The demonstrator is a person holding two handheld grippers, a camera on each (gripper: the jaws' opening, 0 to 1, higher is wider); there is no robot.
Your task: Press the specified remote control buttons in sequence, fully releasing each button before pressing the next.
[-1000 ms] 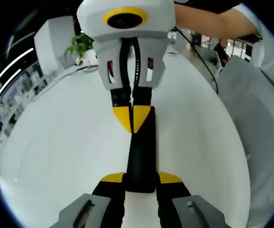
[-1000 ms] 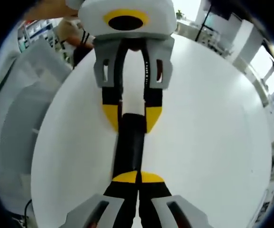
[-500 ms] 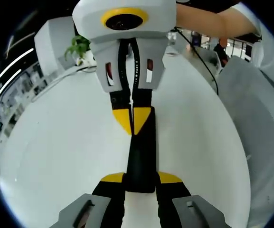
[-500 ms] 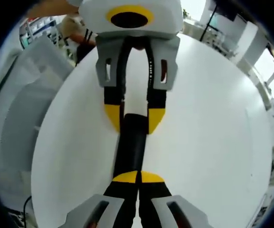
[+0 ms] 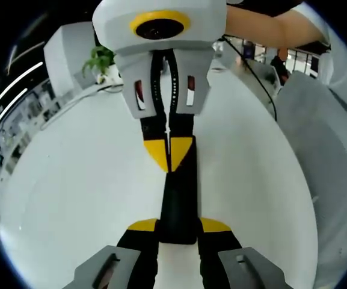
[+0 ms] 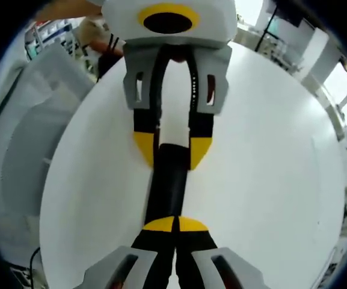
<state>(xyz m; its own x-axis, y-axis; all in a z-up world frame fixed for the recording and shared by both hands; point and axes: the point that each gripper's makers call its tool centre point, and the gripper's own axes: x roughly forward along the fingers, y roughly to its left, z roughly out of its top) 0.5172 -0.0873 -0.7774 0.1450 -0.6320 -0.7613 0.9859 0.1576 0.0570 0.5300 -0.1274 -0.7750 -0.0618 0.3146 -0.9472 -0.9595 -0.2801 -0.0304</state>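
Observation:
A black remote control (image 5: 179, 192) lies lengthwise over the white table (image 5: 71, 180). My left gripper (image 5: 178, 226) is shut on its near end, one yellow tip on each side. My right gripper (image 5: 169, 150) comes in from the opposite side, shut, with its joined yellow tips touching the remote's far upper face. In the right gripper view, my right gripper (image 6: 174, 224) rests shut on the remote control (image 6: 167, 186). Beyond it, the left gripper (image 6: 172, 150) clasps the other end. The buttons are hidden.
A potted plant (image 5: 101, 57) stands at the table's far edge. A black cable (image 5: 257, 78) runs off to the right past a grey padded surface (image 5: 323, 150). A person's forearm (image 5: 269, 24) reaches in behind the right gripper.
The right gripper has crept slightly along the remote toward the left gripper. The left gripper still holds the remote in the same place.

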